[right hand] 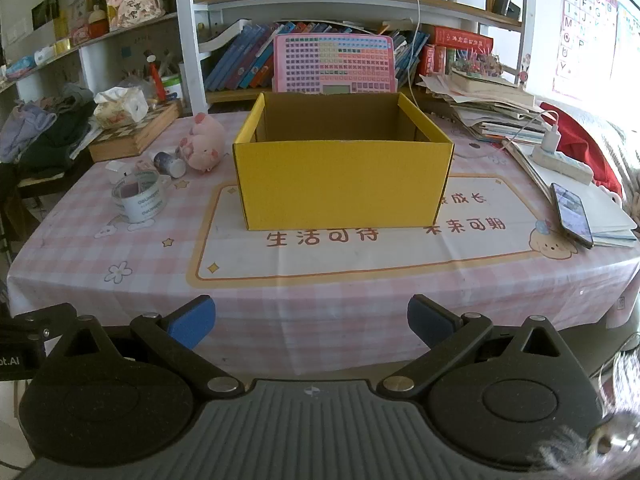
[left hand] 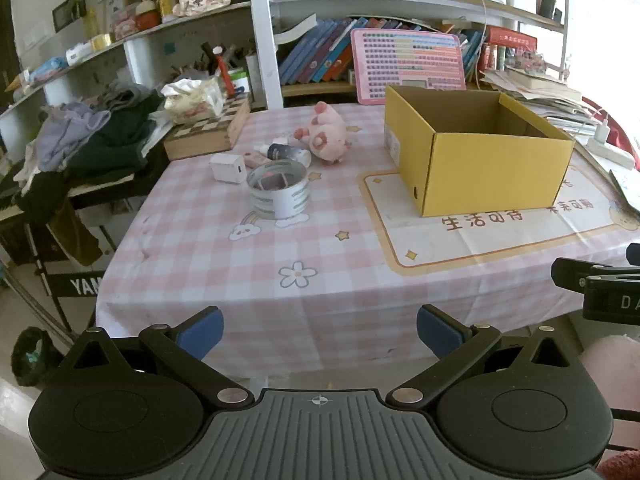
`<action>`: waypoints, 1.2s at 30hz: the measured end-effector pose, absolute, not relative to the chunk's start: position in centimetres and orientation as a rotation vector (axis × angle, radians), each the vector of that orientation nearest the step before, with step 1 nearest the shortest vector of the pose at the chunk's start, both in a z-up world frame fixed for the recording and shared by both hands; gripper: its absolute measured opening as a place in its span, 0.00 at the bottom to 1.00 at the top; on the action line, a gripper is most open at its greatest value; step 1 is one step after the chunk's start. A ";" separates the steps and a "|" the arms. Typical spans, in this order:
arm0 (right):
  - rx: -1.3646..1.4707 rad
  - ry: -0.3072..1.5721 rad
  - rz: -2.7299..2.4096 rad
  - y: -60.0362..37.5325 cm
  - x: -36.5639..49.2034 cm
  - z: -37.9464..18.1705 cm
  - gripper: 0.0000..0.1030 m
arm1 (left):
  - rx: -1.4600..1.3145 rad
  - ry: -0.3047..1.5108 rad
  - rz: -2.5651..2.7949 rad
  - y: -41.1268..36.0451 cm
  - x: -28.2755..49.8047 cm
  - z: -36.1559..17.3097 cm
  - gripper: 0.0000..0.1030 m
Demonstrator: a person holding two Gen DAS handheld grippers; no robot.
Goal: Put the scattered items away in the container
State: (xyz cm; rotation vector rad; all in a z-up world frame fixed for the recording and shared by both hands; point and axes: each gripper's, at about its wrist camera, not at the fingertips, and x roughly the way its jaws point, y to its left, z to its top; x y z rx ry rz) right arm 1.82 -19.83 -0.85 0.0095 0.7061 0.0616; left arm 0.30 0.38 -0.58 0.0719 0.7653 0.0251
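Observation:
An open yellow cardboard box point(left hand: 488, 168) point(right hand: 344, 180) stands on the pink checked tablecloth point(left hand: 224, 256) point(right hand: 320, 300). Left of it lie a pink plush pig point(left hand: 326, 132) point(right hand: 202, 146), a roll of clear tape point(left hand: 279, 194) point(right hand: 140, 198), a small white cube point(left hand: 227, 168) point(right hand: 116, 168) and a small dark bottle point(left hand: 286, 152) point(right hand: 170, 163). My left gripper point(left hand: 320, 334) hangs open over the table's near edge, nothing between its blue pads. My right gripper point(right hand: 311, 322) is open too, facing the box front from the near edge.
A wooden chessboard box point(left hand: 204, 132) with a tissue pack sits at the back left beside a heap of clothes point(left hand: 92, 144). A phone point(right hand: 571, 214), papers and a power strip point(right hand: 560, 160) crowd the right side. Shelves with books point(right hand: 248, 60) stand behind.

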 end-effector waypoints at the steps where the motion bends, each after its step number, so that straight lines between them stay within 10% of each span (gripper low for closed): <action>1: 0.009 0.706 0.061 -19.8 1.8 -0.9 1.00 | 0.071 0.765 0.025 0.3 0.3 -0.5 1.00; 36: -0.002 0.709 0.068 -19.3 1.9 -1.0 1.00 | 0.065 0.772 0.023 0.9 0.3 -0.8 1.00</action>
